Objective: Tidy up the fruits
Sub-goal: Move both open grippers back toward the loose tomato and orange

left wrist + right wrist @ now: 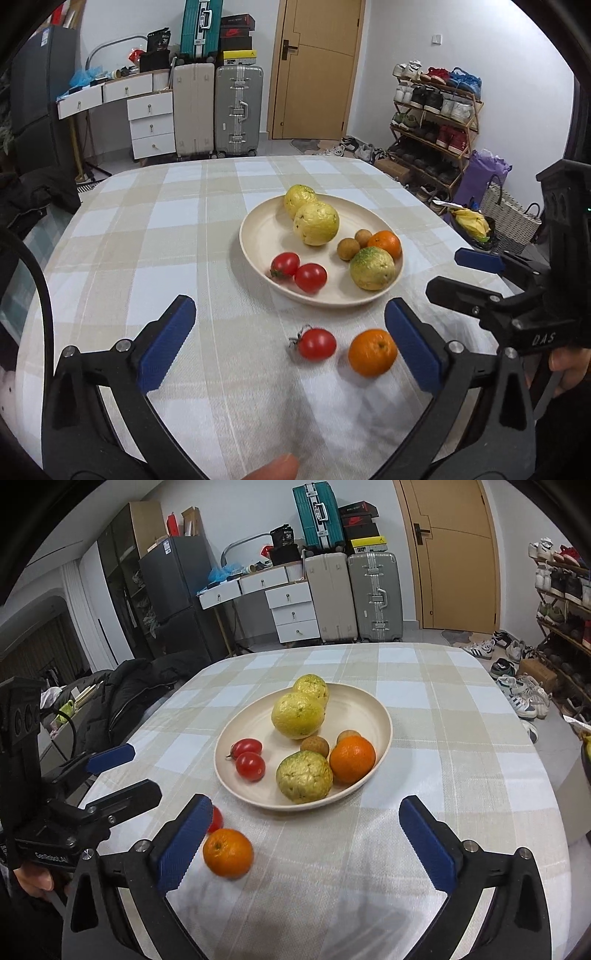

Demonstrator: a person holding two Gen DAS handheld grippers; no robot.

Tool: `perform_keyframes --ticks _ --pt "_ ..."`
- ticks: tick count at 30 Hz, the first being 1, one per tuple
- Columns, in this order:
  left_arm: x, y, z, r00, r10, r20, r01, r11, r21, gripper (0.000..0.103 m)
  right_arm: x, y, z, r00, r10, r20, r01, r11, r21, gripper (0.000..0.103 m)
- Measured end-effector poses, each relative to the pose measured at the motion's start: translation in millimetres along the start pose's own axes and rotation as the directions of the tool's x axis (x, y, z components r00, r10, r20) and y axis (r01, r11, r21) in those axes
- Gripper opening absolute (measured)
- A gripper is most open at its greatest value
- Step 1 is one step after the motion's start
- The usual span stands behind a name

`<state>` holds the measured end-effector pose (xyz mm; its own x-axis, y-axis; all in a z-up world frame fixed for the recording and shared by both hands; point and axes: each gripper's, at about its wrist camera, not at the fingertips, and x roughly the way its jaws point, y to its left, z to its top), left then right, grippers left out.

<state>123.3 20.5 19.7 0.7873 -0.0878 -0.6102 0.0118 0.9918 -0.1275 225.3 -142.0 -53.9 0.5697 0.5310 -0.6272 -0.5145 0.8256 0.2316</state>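
step: gathering loose fruit onto plate (pixel 258 254) | left gripper (pixel 291 343) jaws wide apart, empty, w/ cherry tomato (pixel 317 343) + tangerine (pixel 372 352) on cloth betw fingers | right gripper (pixel 306 845) jaws spread, empty, just right of tangerine | plate holds most fruit | next: prob lower left over tomato, gentle squeeze, it's soft + rolls

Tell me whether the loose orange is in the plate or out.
Out. The loose orange sits on the tablecloth before the plate, beside a tomato.
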Motion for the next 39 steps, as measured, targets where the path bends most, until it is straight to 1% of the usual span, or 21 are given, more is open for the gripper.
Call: perform_keyframes --ticks 5,12,16,20,27,36,39 --pt "-11 4 -12 1.000 0.007 -0.012 -0.008 1.000 -0.005 0.102 -7 3 -6 0.999 0.035 -0.001 -0.035 0.999 0.007 0.103" --pt "-5 2 -24 0.998 0.042 -0.053 -0.041 0.999 0.020 0.102 0 11 -14 0.999 0.022 -0.039 -0.023 1.000 -0.012 0.103" --pt "-2 0 -27 0.997 0.055 -0.059 -0.054 0.998 0.033 0.102 6 14 -20 0.997 0.016 -0.070 -0.017 1.000 -0.020 0.103" --pt "2 2 -26 0.997 0.048 -0.062 -0.046 0.999 0.028 0.102 14 19 -25 0.994 0.014 -0.107 -0.018 0.999 -0.037 0.103" --pt "7 8 -25 0.995 0.056 -0.077 -0.056 0.998 0.007 0.102 28 30 -34 0.986 0.014 -0.167 -0.025 0.998 -0.063 0.103" --pt "9 15 -25 0.994 0.062 -0.086 -0.063 0.998 -0.007 0.102 38 38 -40 0.977 0.029 -0.213 -0.046 0.996 -0.077 0.103" --pt "12 17 -26 0.993 0.063 -0.099 -0.065 0.998 -0.014 0.102 39 42 -42 0.977 0.039 -0.209 -0.058 0.995 -0.087 0.102"
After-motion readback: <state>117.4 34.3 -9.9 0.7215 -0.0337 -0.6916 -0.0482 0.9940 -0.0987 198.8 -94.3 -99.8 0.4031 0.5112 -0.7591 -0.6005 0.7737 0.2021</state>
